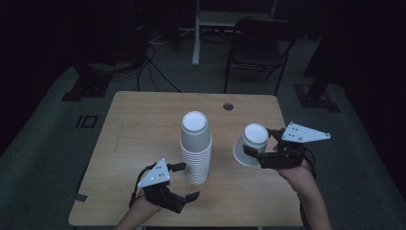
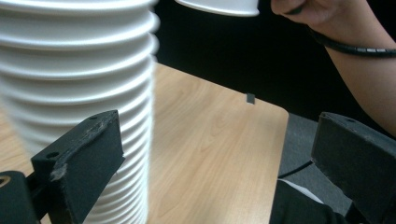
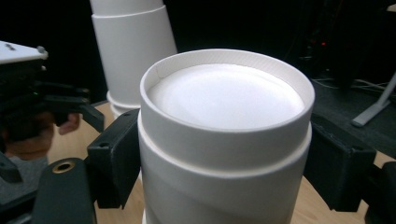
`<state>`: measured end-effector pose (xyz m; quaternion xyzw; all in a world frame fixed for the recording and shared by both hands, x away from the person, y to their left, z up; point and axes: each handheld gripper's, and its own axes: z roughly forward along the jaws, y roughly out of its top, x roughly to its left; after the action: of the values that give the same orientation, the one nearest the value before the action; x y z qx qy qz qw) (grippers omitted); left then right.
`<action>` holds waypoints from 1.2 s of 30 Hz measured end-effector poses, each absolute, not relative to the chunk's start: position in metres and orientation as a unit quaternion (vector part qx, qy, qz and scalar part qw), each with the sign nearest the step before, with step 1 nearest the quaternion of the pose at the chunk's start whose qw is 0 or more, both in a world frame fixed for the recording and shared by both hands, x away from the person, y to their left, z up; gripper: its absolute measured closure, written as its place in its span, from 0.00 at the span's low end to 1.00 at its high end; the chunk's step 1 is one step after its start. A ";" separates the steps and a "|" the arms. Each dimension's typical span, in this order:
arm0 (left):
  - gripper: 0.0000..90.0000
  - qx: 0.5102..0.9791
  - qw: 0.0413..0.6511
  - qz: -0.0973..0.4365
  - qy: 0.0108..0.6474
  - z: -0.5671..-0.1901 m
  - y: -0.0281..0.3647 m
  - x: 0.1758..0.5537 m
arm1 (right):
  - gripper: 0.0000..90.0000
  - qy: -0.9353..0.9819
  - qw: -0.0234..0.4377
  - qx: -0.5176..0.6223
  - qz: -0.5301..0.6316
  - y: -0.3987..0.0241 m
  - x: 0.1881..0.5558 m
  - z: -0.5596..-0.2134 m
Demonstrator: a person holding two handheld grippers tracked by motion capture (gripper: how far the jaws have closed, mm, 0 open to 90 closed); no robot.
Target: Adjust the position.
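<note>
- The right gripper (image 1: 261, 149) is clamped on a single white paper cup (image 1: 250, 143), one black jaw pressed to each side of the cup's wall.
- In the high view that cup is held upside down and tilted, its closed base up and towards the far side of the desk, its open mouth lower and towards the stack; it hangs above the light wooden desk (image 1: 143, 124) without touching it.
- In the right gripper view the single white paper cup (image 3: 224, 140) sits between the two jaws, its recessed base facing the camera.
- A tall stack of nested white paper cups (image 1: 195, 148) stands upside down near the middle of the desk, left of the held cup and apart from it.
- The left gripper (image 1: 183, 181) has its jaws spread wide and holds nothing; it sits low at the near side of the stack, just beside its bottom rims.
- In the left gripper view the stack of nested white paper cups (image 2: 79, 70) rises close by the left jaw; whether that jaw touches the stack cannot be told, and the other jaw stands well clear over the desk's edge.
- A grey three-cornered plate tops each gripper.
- Beyond the desk, a dark folding chair (image 1: 258, 48) stands on the floor.
</note>
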<state>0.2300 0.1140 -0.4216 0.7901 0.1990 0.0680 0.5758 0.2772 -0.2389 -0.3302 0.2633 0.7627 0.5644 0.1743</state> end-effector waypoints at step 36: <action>0.12 0.762 0.634 -0.022 0.130 -0.393 -0.002 0.257 | 0.23 0.758 0.169 0.240 0.583 -0.239 0.263 -0.318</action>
<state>0.2565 -0.0021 -0.3933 0.7624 0.1299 -0.0219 0.6336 0.2627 -0.2391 -0.3181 0.2399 0.7580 0.5826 0.1689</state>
